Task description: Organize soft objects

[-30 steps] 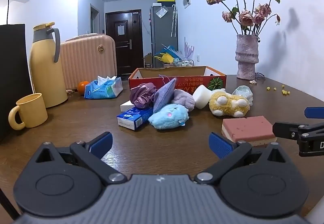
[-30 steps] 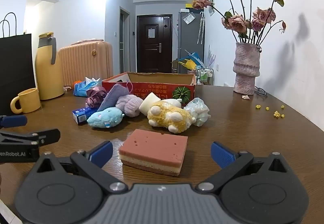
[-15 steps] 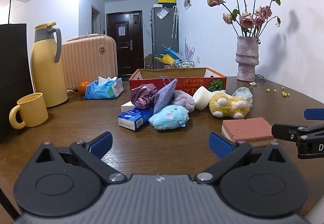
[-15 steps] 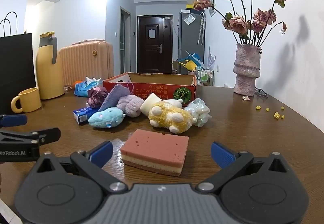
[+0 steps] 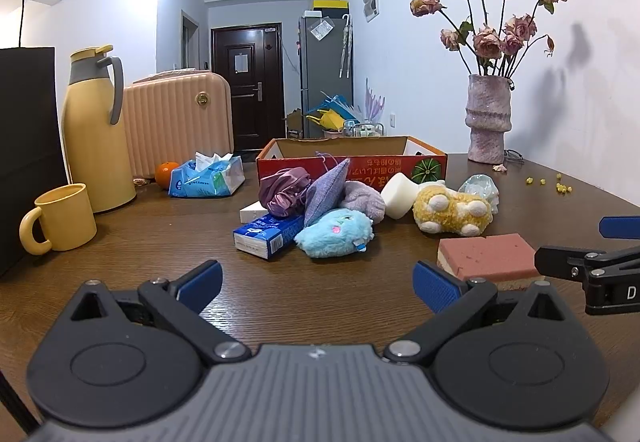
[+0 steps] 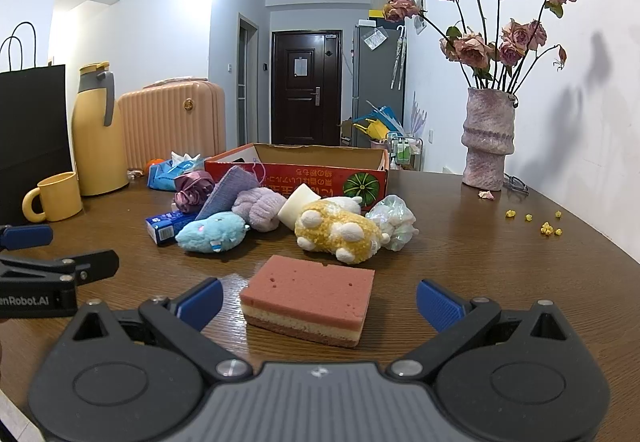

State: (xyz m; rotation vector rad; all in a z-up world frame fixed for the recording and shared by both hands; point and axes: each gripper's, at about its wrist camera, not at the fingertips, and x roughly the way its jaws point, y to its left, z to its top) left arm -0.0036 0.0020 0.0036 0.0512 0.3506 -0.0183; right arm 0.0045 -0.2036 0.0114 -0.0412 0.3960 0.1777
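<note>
Right wrist view: right gripper (image 6: 318, 294) was low over the wooden table (image 6: 480, 262), jaws spread wide, nothing between the blue pads — the pink sponge (image 6: 308, 300) lay flat on the table just ahead, centred on the gap.
Left wrist view: left gripper (image 5: 318, 278) likewise spread and empty, only bare table between its fingers.
Gripper relation: each gripper's fingertip showed at the edge of the other's view; they sat side by side, apart.
Soft pile: behind the sponge, in front of the red cardboard box (image 6: 296, 172) — blue plush (image 6: 210, 232), yellow plush (image 6: 340, 234), lavender fuzzy item (image 6: 260, 212), purple satin item (image 6: 192, 190), grey-purple pouch (image 6: 232, 190) leaning upright, white foam block (image 6: 298, 204), pale crinkled bundle (image 6: 394, 220).
Pile contact: items touched one another; the blue tissue box (image 5: 268, 234) lay at the pile's left edge, partly under the blue plush.
Box: open top, contents not discernible.
Left side of table: yellow mug (image 5: 60, 218), yellow thermos (image 5: 98, 130), tissue pack (image 5: 208, 178), orange (image 5: 166, 172).
Right side: vase of dried roses (image 6: 486, 138) by the wall.
</note>
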